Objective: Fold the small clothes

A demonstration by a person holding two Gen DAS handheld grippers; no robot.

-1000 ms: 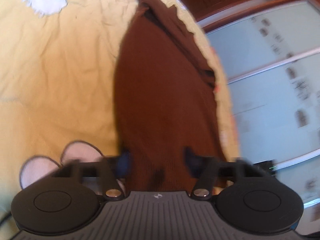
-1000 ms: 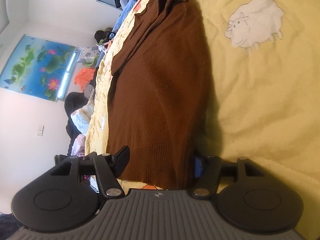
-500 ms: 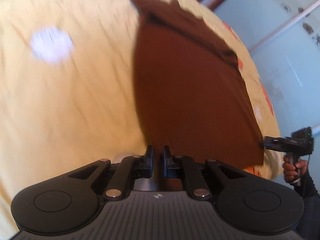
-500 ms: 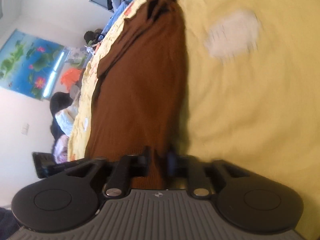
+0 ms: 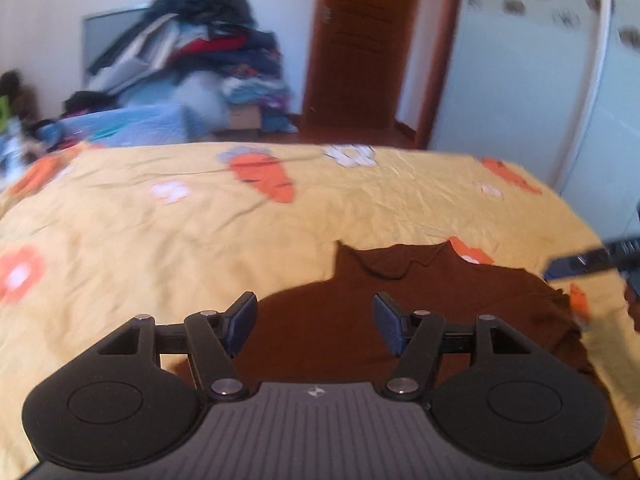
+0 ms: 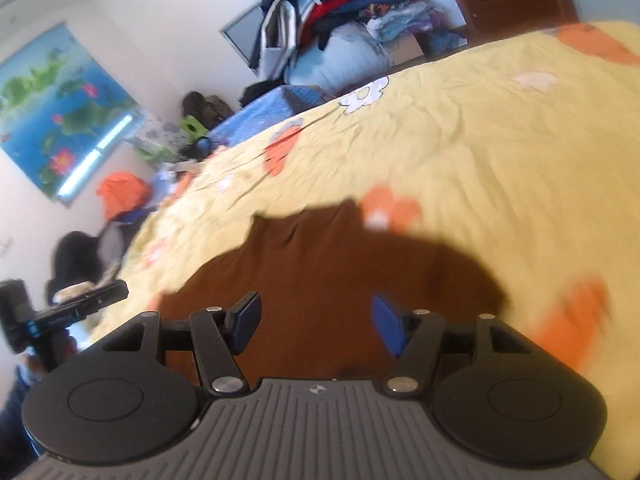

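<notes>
A brown knit sweater [image 5: 424,300] lies flat on the yellow bedspread [image 5: 200,220], its collar toward the far side. My left gripper [image 5: 316,326] hovers over the sweater's near left part, its jaws opening with nothing between them. In the right wrist view the same sweater [image 6: 320,264] spreads under my right gripper [image 6: 316,326], whose jaws are also opening and hold nothing. The right gripper's finger [image 5: 580,262] shows at the right edge of the left wrist view. The left gripper [image 6: 76,308] shows at the left edge of the right wrist view.
The bedspread [image 6: 500,140] carries orange carrot and white flower prints. Beyond the bed stands a tall heap of clothes [image 5: 200,52] against a wall, with a brown door [image 5: 360,44] and a pale wardrobe [image 5: 540,80] to its right. A pond picture [image 6: 52,108] hangs on the left wall.
Both grippers held the sweater's hem, swung it across the bed, then let go. Their jaws now stand apart and the sweater lies folded on the bedspread.
</notes>
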